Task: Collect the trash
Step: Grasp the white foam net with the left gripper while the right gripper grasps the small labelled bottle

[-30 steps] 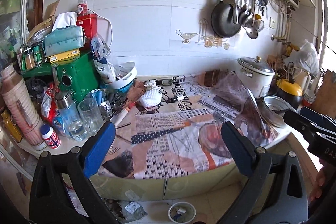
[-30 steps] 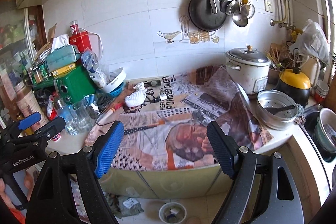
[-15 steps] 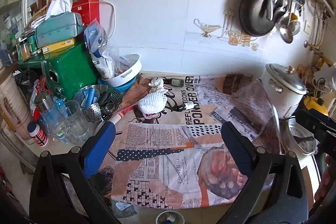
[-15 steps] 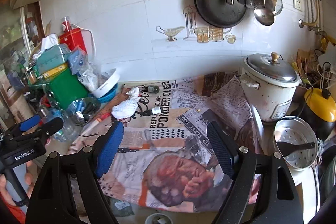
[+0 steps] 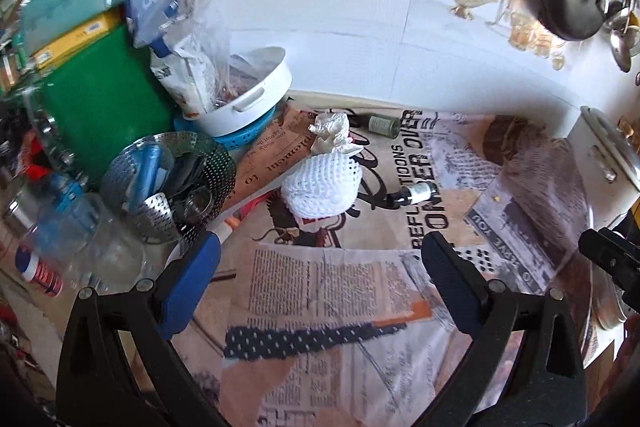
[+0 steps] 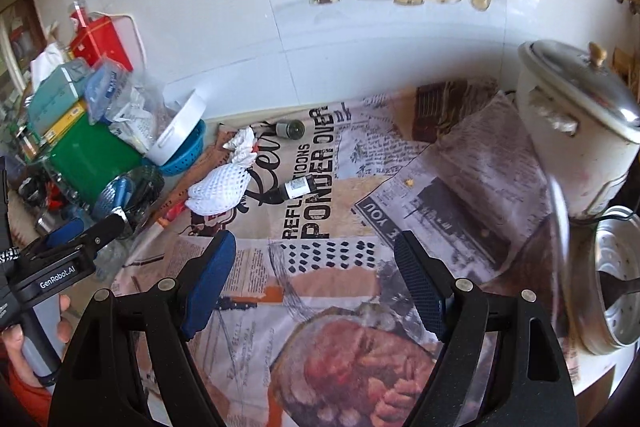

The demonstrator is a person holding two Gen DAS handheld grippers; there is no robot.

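Both grippers have come in closer and lower over the counter since the earlier frames; the cabinet front and floor have dropped out of sight, and the newspaper-print cover now fills the lower view.

Left gripper: fingers spread wide, nothing between them. Right gripper: fingers spread too, also empty.

Likely trash sits mid-counter, ahead of both grippers and well apart from the fingertips: a white foam net, a crumpled white tissue just behind it and touching, a small dark bottle lying just right of the net, and a second small bottle further back near the wall. Can't tell if the bottles are empty.

Step in hand: approach, nothing picked yet. No bin or bag in view, so the drop-off spot is unknown.

Next move, as I judge it: the left gripper is lined up best with the foam net; push forward and down, straddle it, close gently since it is soft and will squash. The right could take the dark bottle, jaws across its body. Mind the steel steamer basket and glass jars crowding the left side, and the rice cooker on the right.
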